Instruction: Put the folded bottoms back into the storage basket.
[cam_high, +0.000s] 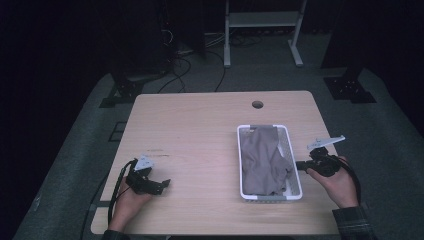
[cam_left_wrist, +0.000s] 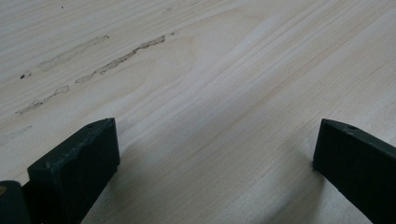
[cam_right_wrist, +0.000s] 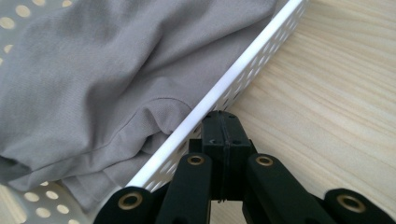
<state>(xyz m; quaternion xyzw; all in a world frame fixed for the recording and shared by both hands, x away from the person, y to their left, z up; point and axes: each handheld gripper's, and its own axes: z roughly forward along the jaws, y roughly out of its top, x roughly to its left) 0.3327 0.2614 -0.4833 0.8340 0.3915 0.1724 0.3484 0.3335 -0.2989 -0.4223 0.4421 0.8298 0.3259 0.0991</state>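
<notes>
Two tools sit at the near edge of a pale wooden surface (cam_high: 200, 145), each in one of the person's hands, and much around them is dark: the room beyond the far edge falls into shadow, where only cables (cam_high: 200, 60) on the floor and the legs of a white frame (cam_high: 262, 30) can be made out. The right tool (cam_high: 300, 164) points at the right wall of a white perforated basket (cam_high: 296, 175); its own view shows the jaws pressed together with nothing between them, the tip (cam_right_wrist: 223, 122) just beside the basket rim (cam_right_wrist: 243, 65), though whether it touches cannot be told. A grey cloth (cam_high: 264, 160) lies crumpled in the basket and covers most of its floor, so what is under it is hidden; its folds reach up to the rim near the tool. The left tool (cam_high: 165, 183) rests low over bare wood well apart from the basket, jaws spread wide and holding nothing; in its view each jaw is cut off by the picture's edge, and faint scuff marks (cam_left_wrist: 116, 58) streak the wood ahead. A round hole (cam_high: 257, 104) sits near the far edge of the surface
</notes>
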